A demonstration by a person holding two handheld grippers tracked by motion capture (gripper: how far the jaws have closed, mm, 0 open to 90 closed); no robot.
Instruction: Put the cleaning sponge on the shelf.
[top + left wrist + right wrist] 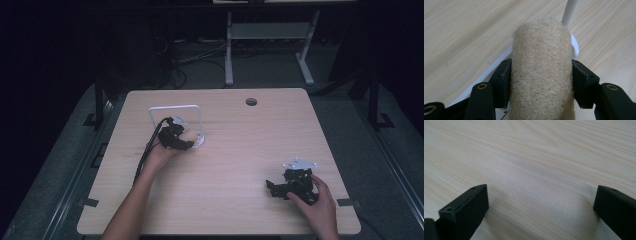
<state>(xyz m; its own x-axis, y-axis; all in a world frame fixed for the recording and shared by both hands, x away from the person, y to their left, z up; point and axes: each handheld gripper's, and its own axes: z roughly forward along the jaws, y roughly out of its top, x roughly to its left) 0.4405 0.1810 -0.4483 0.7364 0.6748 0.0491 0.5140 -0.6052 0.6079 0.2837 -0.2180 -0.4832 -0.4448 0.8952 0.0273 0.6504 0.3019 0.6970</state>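
loofah [541, 72] clamped between left fingers [503, 82]

wooden table [235, 150] (dark floor [60, 165])

Light wooden table [225, 170], white wire stand [176, 109]

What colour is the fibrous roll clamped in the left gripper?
Pale beige fibrous loofah roll, clearest in the left gripper view.
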